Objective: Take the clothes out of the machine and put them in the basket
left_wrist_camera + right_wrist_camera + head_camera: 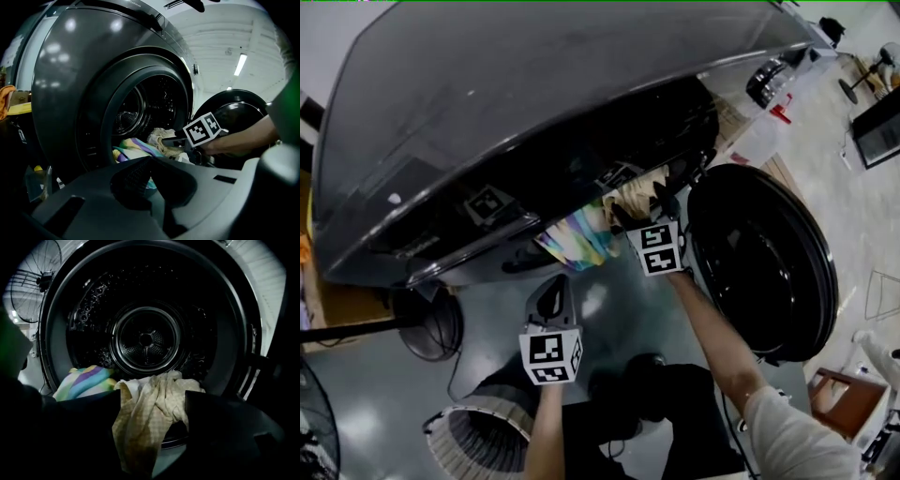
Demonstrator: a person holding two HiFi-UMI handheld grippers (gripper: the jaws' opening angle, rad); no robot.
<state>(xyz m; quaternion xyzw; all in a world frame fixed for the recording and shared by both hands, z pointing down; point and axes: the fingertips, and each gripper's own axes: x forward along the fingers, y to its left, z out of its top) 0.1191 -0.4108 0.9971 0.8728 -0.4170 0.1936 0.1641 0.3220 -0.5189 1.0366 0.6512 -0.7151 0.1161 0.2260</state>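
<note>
We hold the right gripper (pixel 152 425) at the mouth of the dark grey front-loading washing machine (pixel 534 103). Its jaws are spread wide. A beige checked cloth (pixel 150 413) hangs between them over the lip of the opening; the jaws do not pinch it.

Left of the beige cloth, a cloth striped in green, blue, purple and yellow (pixel 84 383) lies on the same lip. Both cloths are partly inside the perforated steel drum (pixel 146 339), at its near edge.

The left gripper (pixel 557 281) hangs nearer to us and left of the right gripper, short of the opening. Its jaws are pressed together with nothing between them.

The round black door (pixel 764 258) stands swung open at the right of the machine. The pale slatted basket (pixel 473 412) sits on the floor at the near left, well apart from both cloths. We cannot see its contents.
</note>
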